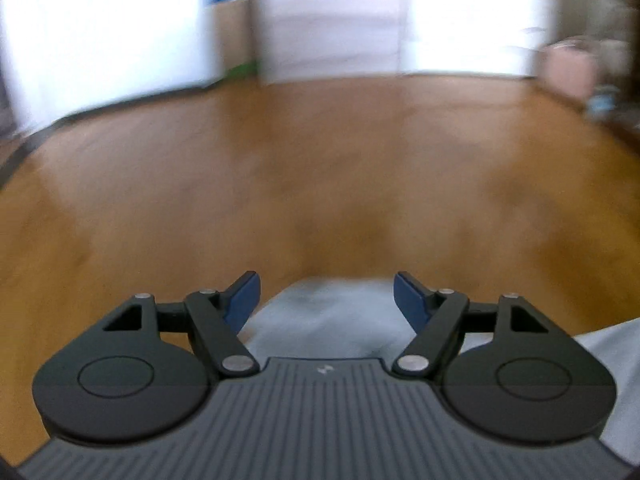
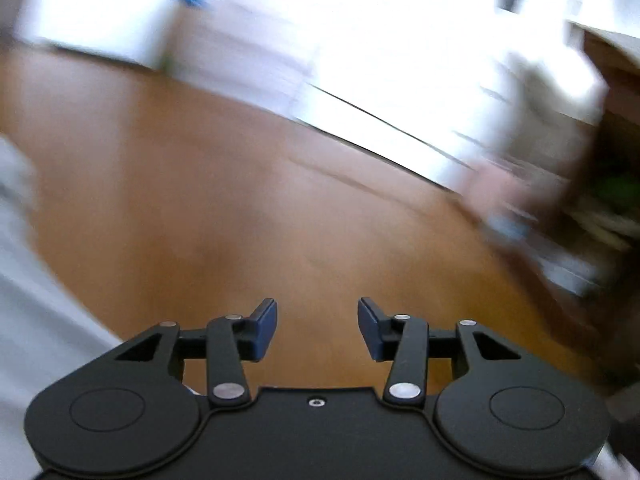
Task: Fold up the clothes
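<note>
Blue pads (image 1: pixel 242 300) on the left gripper (image 1: pixel 326 294) spread wide, gripping nothing. Pale grey cloth (image 1: pixel 328 320) just below and between them, a blurred fold lying on the floor (image 1: pixel 320 184), more of it trailing off at the lower right edge. Apart from the pads, not pinched. Right gripper (image 2: pixel 318 330) likewise parted, narrower than the left, nothing in the gap, only bare boards beneath. Same grey cloth (image 2: pixel 32 320) off to its left side, well clear of the fingers. Beyond, wooden floor stretching away, heavily smeared by motion. Farther still, white walls and bright panels, a brown box (image 1: pixel 234 36) with a blue patch, clutter at the right too blurred to name.
</note>
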